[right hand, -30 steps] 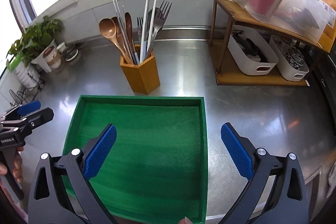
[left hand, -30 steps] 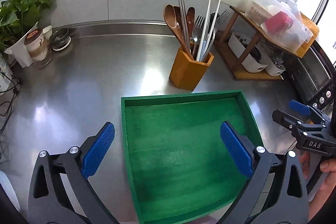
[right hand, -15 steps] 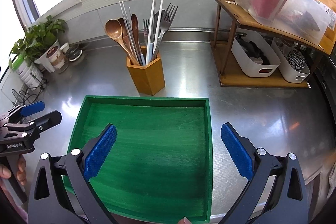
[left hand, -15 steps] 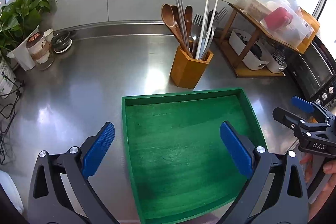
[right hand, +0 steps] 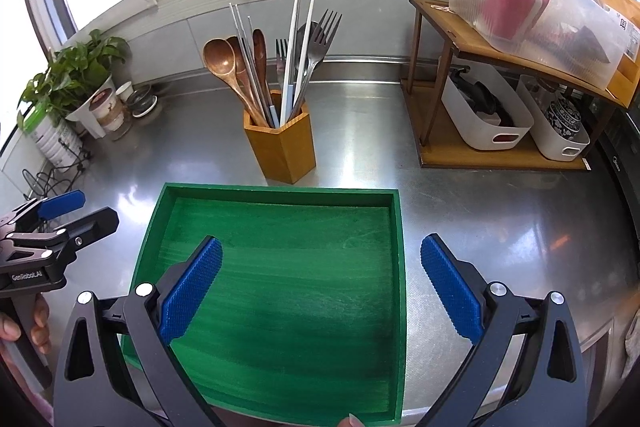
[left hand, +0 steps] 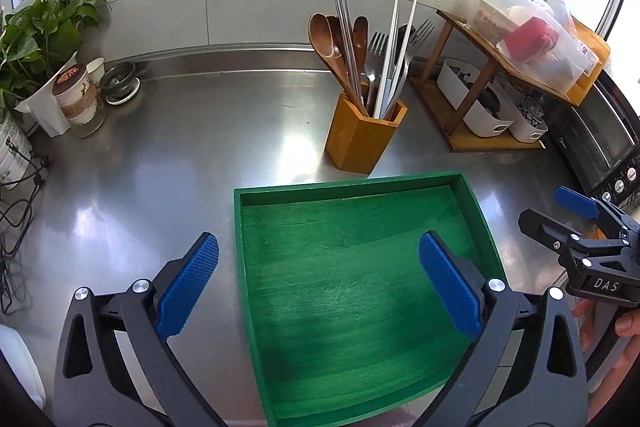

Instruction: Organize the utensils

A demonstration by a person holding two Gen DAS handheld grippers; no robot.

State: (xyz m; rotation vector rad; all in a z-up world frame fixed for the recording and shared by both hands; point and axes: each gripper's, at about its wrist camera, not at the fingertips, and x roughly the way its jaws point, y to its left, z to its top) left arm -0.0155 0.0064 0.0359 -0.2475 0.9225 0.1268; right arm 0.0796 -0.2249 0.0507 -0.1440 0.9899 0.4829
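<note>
So the whole thing hinges on where the utensils sit relative to the tongs: they're all standing bunched in the wooden holder, which is straight ahead past the far edge of the green tray, on the steel desk. Spoons, forks and chopsticks all point up and fan out a bit, so their long axis is near vertical and the handles are buried in the holder. Left tongs are spread wide with nothing between the pads, hanging over the near left part of the tray. Right tongs same deal, wide apart and empty, over the near part of the tray. From the right wrist view the holder sits slightly left of centre; from the left wrist view it's a bit right of centre, so it's roughly between the two, and I honestly can't call which is nearer with this fisheye warp. The tray floor shows nothing lying in it. That fits either utensils due to come out onto the tray or everything already stowed upright.
</note>
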